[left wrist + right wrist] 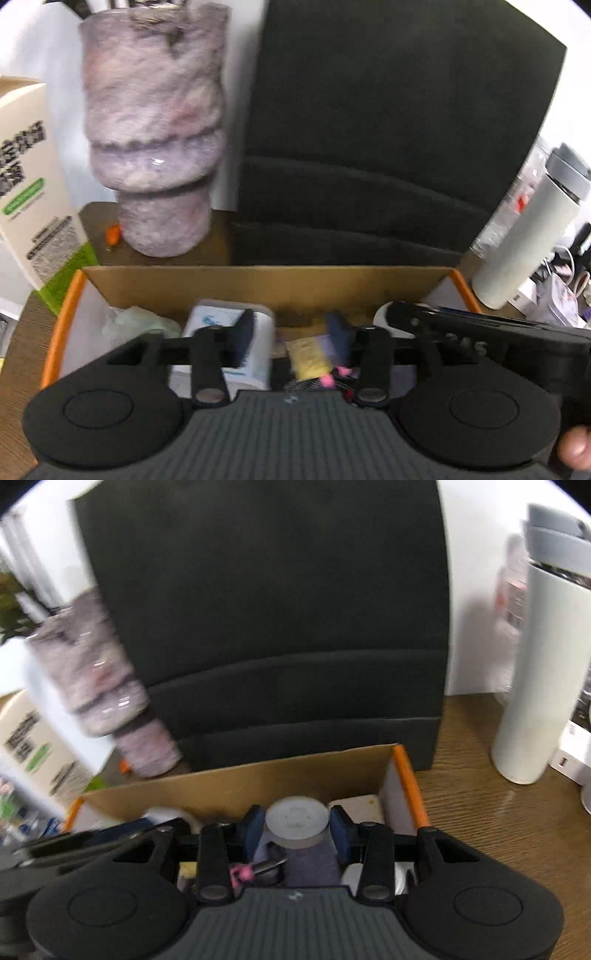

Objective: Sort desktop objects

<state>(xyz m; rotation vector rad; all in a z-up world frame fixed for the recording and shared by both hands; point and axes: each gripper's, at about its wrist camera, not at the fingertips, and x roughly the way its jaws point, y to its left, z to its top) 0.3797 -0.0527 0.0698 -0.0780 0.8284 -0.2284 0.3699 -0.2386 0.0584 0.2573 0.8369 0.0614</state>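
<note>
An orange-edged cardboard box (258, 286) holds several small items. In the left wrist view my left gripper (291, 338) hangs open over it, above a white packet (225, 321) and a yellow sachet (308, 356); nothing is between its fingers. In the right wrist view my right gripper (297, 830) is shut on a grey-capped bottle (297, 821) with a purple-grey body, held over the right part of the box (410, 782). A pink-handled tool (247, 871) lies below it. The other gripper's black body (480, 332) shows at right in the left view.
A black tiered file holder (388, 147) stands behind the box. A mottled purple vase (155, 140) is at back left, beside a cream and green carton (33, 184). A white tumbler (528, 672) stands on the wooden desk (498, 830) to the right.
</note>
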